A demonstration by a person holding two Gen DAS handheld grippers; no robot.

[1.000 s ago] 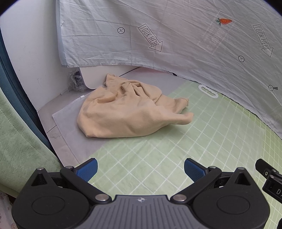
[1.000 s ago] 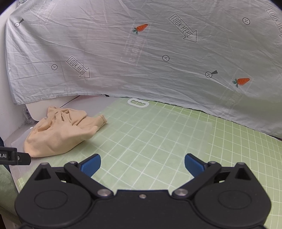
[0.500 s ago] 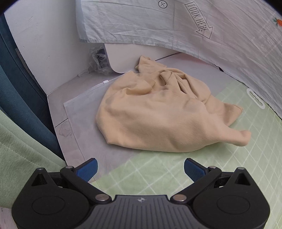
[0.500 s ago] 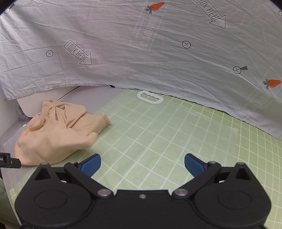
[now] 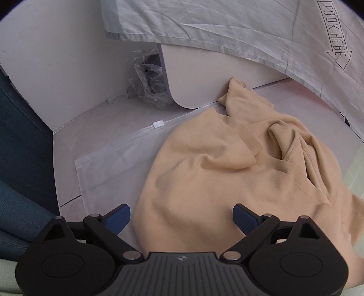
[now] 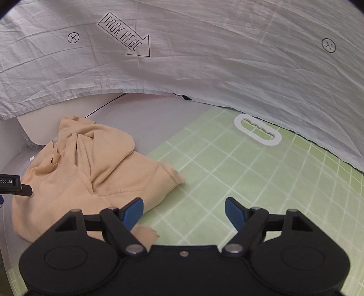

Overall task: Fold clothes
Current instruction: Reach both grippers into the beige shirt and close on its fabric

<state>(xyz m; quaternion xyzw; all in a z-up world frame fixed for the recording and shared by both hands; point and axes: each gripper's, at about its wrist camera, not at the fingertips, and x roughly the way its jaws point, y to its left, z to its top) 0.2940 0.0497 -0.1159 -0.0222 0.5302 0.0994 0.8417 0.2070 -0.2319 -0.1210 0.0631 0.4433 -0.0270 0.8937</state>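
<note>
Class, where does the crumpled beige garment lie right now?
The beige garment lies left in the right wrist view, half on the clear zip bag, its sleeve reaching the green grid mat.

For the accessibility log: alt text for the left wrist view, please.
An open left claw hovers low over a crumpled tan garment, gripping nothing. The garment lies partly on a clear zip bag on a white surface; a printed grey sheet hangs behind.
</note>
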